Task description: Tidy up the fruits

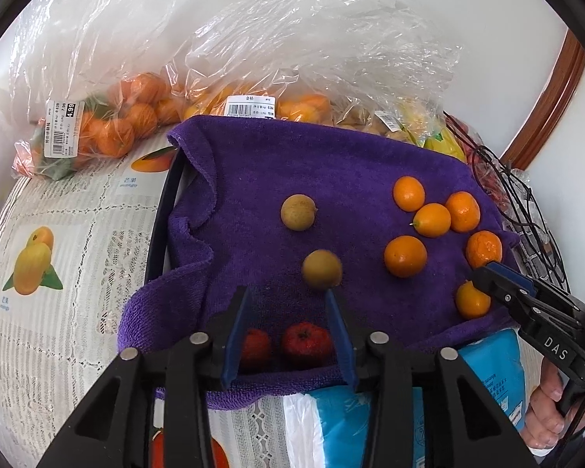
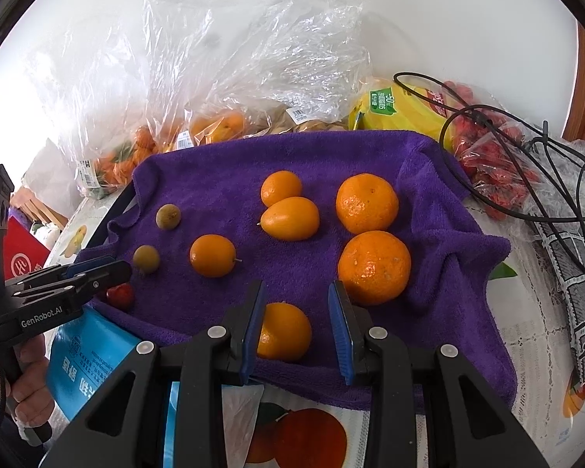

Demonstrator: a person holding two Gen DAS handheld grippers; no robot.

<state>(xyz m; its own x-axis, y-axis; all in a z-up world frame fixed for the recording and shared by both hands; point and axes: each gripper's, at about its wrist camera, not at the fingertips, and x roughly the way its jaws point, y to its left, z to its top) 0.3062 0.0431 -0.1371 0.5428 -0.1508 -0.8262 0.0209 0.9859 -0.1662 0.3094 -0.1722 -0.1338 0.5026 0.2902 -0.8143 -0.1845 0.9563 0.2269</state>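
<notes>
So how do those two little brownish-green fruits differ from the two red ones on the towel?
The brownish-green fruits are dull and lie farther up the purple towel, spaced apart. The red fruits are glossy, sit side by side at the near edge, and each has a dark dimple on top. Both pairs are small, round and loose on the towel.

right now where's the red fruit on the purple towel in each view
Left wrist: two red fruits low centre, between the left gripper's fingers, on the towel's near edge.
Right wrist: one red fruit shows at lower left, just under the left gripper's tip; the other is hidden.
Shared landmark: the two brown fruits.
</notes>
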